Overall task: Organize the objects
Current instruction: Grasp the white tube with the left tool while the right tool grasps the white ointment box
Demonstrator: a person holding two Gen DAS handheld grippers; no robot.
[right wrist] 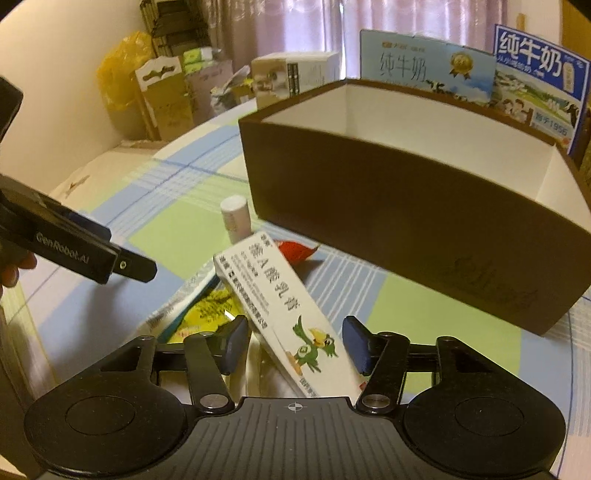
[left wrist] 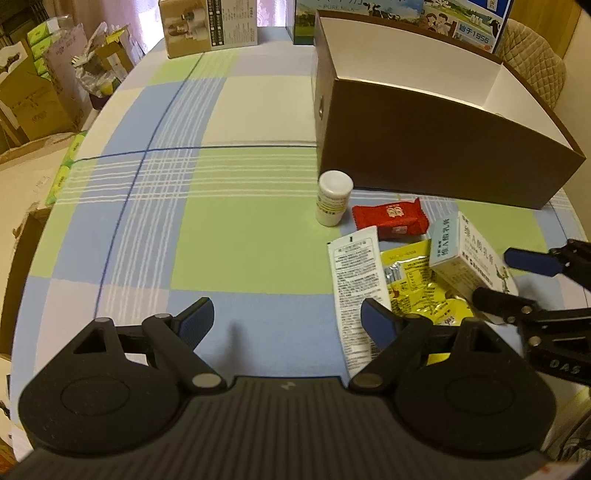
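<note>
In the right wrist view, the white carton [right wrist: 284,314] with the green bird print is lying tilted across the lower middle of the frame, its long axis running from upper left down to lower right, the bird end nearest the camera. Its near end is being cut off by the body of the right gripper [right wrist: 295,345], whose jaws are standing apart on either side of the carton; whether the blue pads are touching it cannot be told. In the left wrist view the same carton [left wrist: 469,254] is sitting at right of centre, its far end propped on the yellow sachet [left wrist: 417,288] and its lower right corner hidden behind a black finger of the right gripper [left wrist: 517,280].

The left gripper [left wrist: 288,321] is filling the bottom of its own frame, jaws released wide and grasping nothing, hovering over the checked cloth of the bench [left wrist: 221,236]. Its right pad is overlapping the lower edge of a white printed sachet [left wrist: 356,291], which is lying lengthwise, pointing away from the camera.

Just above these, a red packet [left wrist: 391,221] is lying flat beside a small white bottle [left wrist: 334,199] standing upright. The brown open box [left wrist: 424,147] is taking up the upper right, its white inside only partly showing. Milk cartons [left wrist: 465,22] behind it are being cropped by the top edge.
</note>
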